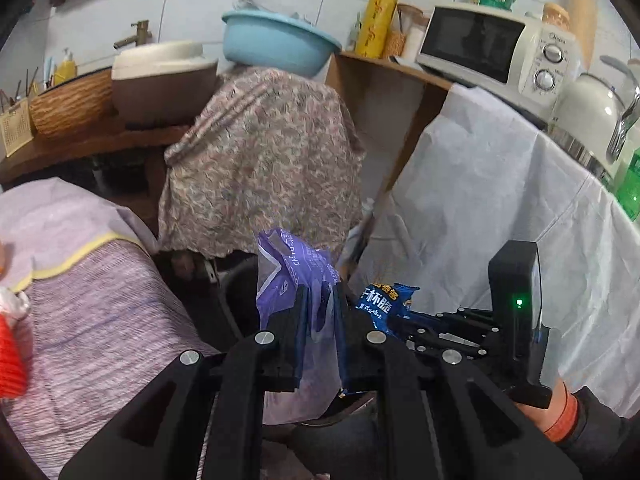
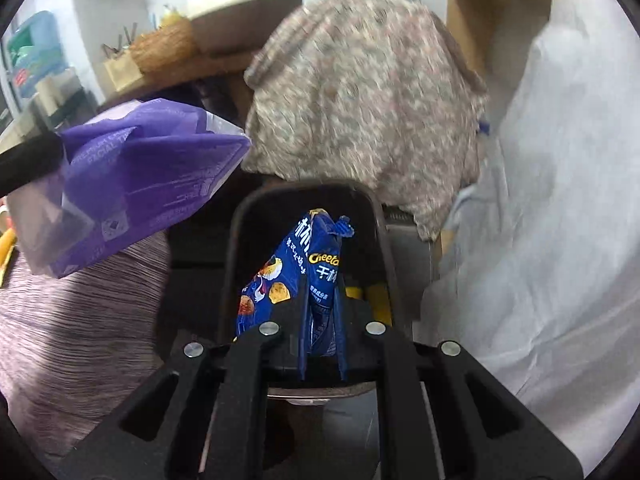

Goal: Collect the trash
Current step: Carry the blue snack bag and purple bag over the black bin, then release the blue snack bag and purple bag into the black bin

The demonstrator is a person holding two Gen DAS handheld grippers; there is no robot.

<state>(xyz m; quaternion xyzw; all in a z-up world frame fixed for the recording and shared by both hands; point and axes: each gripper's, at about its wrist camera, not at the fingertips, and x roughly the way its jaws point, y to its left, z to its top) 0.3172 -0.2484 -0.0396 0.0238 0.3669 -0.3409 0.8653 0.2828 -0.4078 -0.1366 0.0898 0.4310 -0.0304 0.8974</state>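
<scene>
My left gripper (image 1: 320,312) is shut on a purple tissue wrapper (image 1: 288,276), held up above a dark trash bin (image 1: 236,296). My right gripper (image 2: 322,320) is shut on a blue Cheetos snack bag (image 2: 280,280) and holds it over the open mouth of the dark bin (image 2: 248,216). In the left wrist view the right gripper (image 1: 404,324) sits just to the right with the blue bag (image 1: 384,304) in it. In the right wrist view the purple wrapper (image 2: 140,184) hangs at the left, pinched by the left gripper's fingers (image 2: 28,160).
A floral cloth (image 1: 264,152) covers furniture behind the bin. A purple-covered surface (image 1: 96,304) lies left, a white sheet (image 1: 492,208) hangs right. A microwave (image 1: 488,48), kettle (image 1: 592,104), blue basin (image 1: 276,40) and wicker basket (image 1: 68,104) stand on counters.
</scene>
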